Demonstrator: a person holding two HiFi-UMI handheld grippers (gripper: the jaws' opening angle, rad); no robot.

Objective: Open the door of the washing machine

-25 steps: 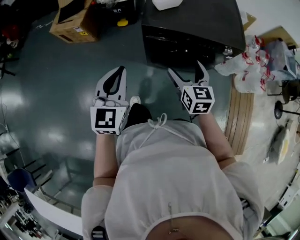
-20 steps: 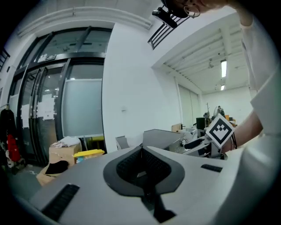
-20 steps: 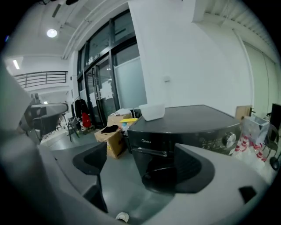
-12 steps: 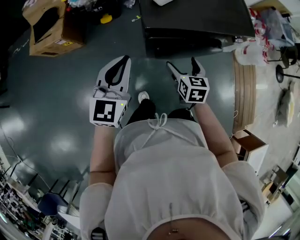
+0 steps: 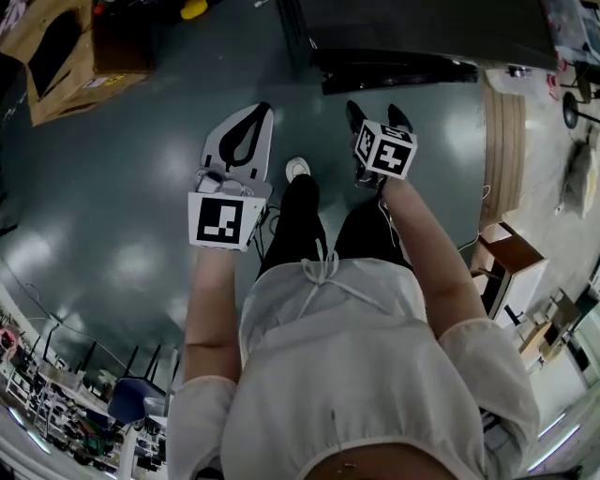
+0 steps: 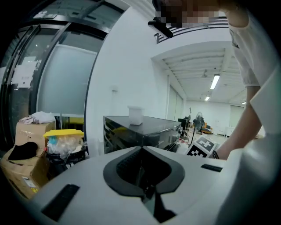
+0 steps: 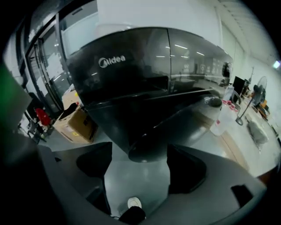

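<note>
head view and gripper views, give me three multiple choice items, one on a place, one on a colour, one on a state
1. In the head view, the cardboard box sits:
A) left of the washing machine
B) on top of it
C) right of it

2. The washing machine is:
A) white
B) black
C) red

3. The left gripper has its fingers:
A) wide apart
B) clamped on a handle
C) together, nothing between

Answers: A, the box is at upper left and the machine at top centre; B, its casing is glossy black; C, the left gripper view shows the tips meeting.

Glossy floor [image 5: 122,187] bears washing machine [image 5: 422,28], cardboard box [image 5: 56,56].
</note>
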